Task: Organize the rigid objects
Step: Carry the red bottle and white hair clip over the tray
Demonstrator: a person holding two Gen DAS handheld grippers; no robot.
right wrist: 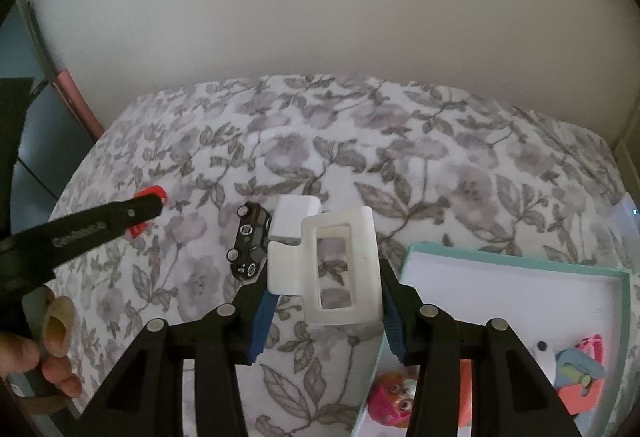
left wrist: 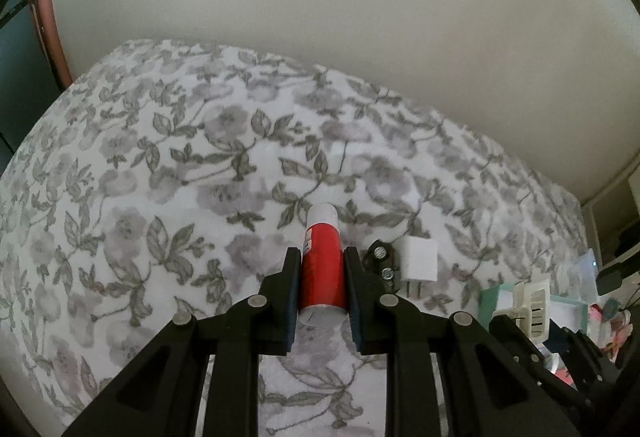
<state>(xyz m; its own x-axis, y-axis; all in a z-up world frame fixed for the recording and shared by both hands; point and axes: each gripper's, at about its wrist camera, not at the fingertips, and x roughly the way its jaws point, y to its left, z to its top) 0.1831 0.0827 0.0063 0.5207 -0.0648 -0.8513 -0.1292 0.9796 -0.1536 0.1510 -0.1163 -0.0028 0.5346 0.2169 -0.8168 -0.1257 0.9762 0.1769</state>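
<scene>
My left gripper point(left wrist: 322, 255) is shut on a red tube with a white cap point(left wrist: 322, 277), held above the floral bedspread point(left wrist: 200, 177). In the right wrist view the same tube point(right wrist: 149, 193) shows red at the tip of the left gripper point(right wrist: 154, 207). My right gripper point(right wrist: 328, 301) is shut on a white hair claw clip point(right wrist: 360, 261), lifted off the cover; the clip point(left wrist: 530, 305) also shows at the right in the left wrist view. A black toy car point(right wrist: 250, 241) and a white plug adapter point(right wrist: 294, 217) lie side by side on the bedspread between the two grippers.
A teal-rimmed box point(right wrist: 520, 261) with a white inside lies on the right, with a pink toy point(right wrist: 394, 401) and several other small items at its near end. A hand point(right wrist: 24, 357) holds the left gripper's handle. A plain wall point(right wrist: 320, 17) rises behind the bed.
</scene>
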